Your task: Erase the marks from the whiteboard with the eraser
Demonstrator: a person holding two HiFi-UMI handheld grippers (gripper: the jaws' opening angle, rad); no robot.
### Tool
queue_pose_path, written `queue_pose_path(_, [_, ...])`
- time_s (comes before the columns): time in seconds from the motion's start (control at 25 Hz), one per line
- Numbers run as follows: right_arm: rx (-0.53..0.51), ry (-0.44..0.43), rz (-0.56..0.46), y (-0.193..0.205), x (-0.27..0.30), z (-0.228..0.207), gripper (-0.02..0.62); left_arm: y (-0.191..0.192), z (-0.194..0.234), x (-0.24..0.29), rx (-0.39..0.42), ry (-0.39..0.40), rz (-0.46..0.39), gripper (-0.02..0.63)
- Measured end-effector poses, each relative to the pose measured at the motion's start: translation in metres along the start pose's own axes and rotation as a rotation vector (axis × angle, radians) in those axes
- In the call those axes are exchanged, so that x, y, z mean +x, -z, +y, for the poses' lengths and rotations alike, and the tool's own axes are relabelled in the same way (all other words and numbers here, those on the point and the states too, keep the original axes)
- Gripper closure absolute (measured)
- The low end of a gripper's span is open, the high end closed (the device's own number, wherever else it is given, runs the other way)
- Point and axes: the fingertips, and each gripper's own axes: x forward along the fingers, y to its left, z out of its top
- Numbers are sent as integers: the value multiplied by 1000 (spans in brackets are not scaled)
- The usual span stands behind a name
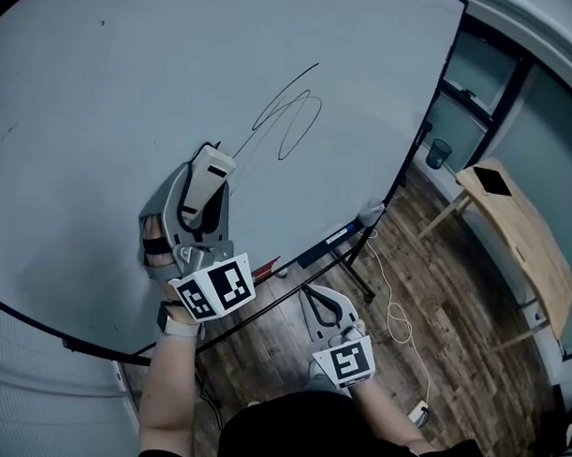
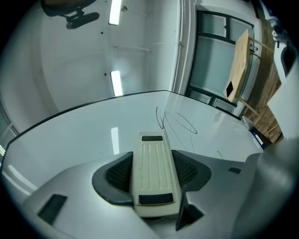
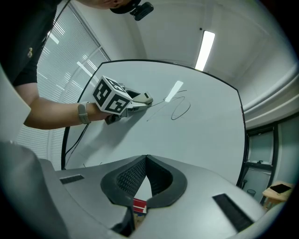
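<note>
The whiteboard [image 1: 131,96] carries a looping black scribble [image 1: 292,115] right of centre, with a thin line trailing down-left from it. My left gripper [image 1: 200,209] is shut on a cream eraser [image 1: 211,169], which is at the board just below-left of the scribble. In the left gripper view the eraser [image 2: 153,170] lies between the dark pads [image 2: 117,173], and the scribble [image 2: 177,122] is just beyond its tip. My right gripper [image 1: 326,307] hangs low by the board's bottom edge, shut [image 3: 146,161] with nothing in it.
A marker tray [image 1: 331,239] runs along the board's lower edge, with a red item [image 1: 268,266] on it. The stand's legs and a white cable [image 1: 395,316] are on the wooden floor. A wooden table [image 1: 515,231] and a dark cup [image 1: 438,153] stand to the right.
</note>
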Motion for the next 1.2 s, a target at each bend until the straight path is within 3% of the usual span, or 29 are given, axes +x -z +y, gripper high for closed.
queue_pose_path(0.28, [-3,14,-10,7,2,-56,569,-37,-18,41,14,-21,2,341])
queue_pose_path(0.48, [12,-22,-15,12,9,-66,569,-38,-18,38,47,-34,-6,341])
queue_pose_path(0.68, [42,-109,-29,12,23,-44,569,-16,0,13,3,-62,26,339])
queue_pose_path(0.88, [27,-199,-28,13,36,-15,569,16,9,-13,15,-87,74,339])
queue_pose_path(1.2, [22,-294,-12,20,42,7,569,59,-2,-49,-34,-116,186,339])
